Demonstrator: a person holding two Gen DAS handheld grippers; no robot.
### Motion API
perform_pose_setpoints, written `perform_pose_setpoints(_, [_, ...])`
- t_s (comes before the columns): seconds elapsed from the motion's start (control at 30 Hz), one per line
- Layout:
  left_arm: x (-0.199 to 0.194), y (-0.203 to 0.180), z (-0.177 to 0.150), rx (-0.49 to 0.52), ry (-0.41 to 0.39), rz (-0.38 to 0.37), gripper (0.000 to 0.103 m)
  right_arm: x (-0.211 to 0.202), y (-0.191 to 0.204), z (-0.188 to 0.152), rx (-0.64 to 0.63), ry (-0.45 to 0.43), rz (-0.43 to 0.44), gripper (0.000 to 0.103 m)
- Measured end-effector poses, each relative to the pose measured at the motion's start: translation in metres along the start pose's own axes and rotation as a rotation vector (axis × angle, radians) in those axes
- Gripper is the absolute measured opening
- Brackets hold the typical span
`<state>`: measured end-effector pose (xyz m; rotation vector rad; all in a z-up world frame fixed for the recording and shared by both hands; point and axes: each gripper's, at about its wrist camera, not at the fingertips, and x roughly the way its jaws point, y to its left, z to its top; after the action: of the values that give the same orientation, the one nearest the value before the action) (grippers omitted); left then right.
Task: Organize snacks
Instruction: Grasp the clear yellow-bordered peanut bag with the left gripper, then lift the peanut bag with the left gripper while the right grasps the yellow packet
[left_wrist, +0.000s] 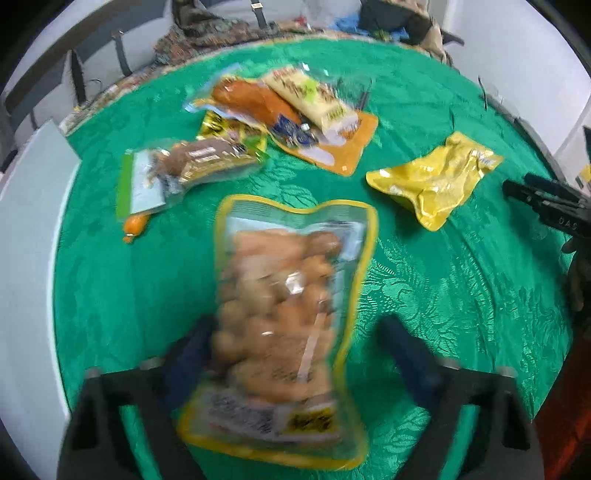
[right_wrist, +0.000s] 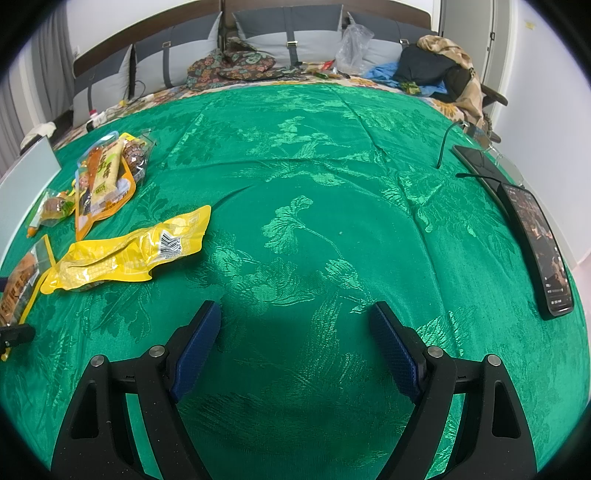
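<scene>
A clear, yellow-edged bag of round brown snacks (left_wrist: 284, 317) lies on the green cloth (left_wrist: 461, 288), between the fingers of my left gripper (left_wrist: 297, 321). The left pad is against the bag's edge, while green cloth shows between the bag and the right pad; the view is blurred. The same bag shows at the far left edge (right_wrist: 22, 280) of the right wrist view. A crumpled yellow pouch (left_wrist: 436, 177) (right_wrist: 129, 254) lies apart to the right of it. My right gripper (right_wrist: 295, 306) hangs open over bare green cloth (right_wrist: 314, 184) with nothing between its fingers.
A heap of snack packs (left_wrist: 280, 107) (right_wrist: 103, 181) lies beyond the bag, with a brown pack (left_wrist: 199, 162) and a small orange sausage (left_wrist: 135, 227) beside it. A dark phone (right_wrist: 535, 251) and another dark device (right_wrist: 480, 162) lie along the right edge. Pillows and clothes (right_wrist: 436, 62) are at the back.
</scene>
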<state>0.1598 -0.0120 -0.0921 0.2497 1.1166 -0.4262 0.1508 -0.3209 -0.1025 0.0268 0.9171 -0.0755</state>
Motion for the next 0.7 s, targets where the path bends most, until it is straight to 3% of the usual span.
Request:
perform_pose_setpoints(0.07, [-0.006, 0.005, -0.005, -0.044, -0.009, -0.014, 0.059, 0.0, 0.0, 0.0, 0.0, 0.0, 0.0, 0.086])
perform_pose_setpoints(0.4, [-0.044, 0.012, -0.08, -0.248, -0.133, -0.01, 0.056, 0.0, 0.0, 0.0, 0.001, 0.0, 0.001, 0.086])
perform_pose_setpoints(0.6, [-0.047, 0.01, -0.095, -0.247, -0.156, -0.006, 0.056, 0.0, 0.0, -0.001, -0.001, 0.0, 0.007, 0.088])
perform_pose_setpoints(0.7, [-0.049, 0.012, -0.098, -0.253, -0.173, -0.009, 0.056, 0.0, 0.0, 0.004, -0.057, 0.071, 0.044, 0.086])
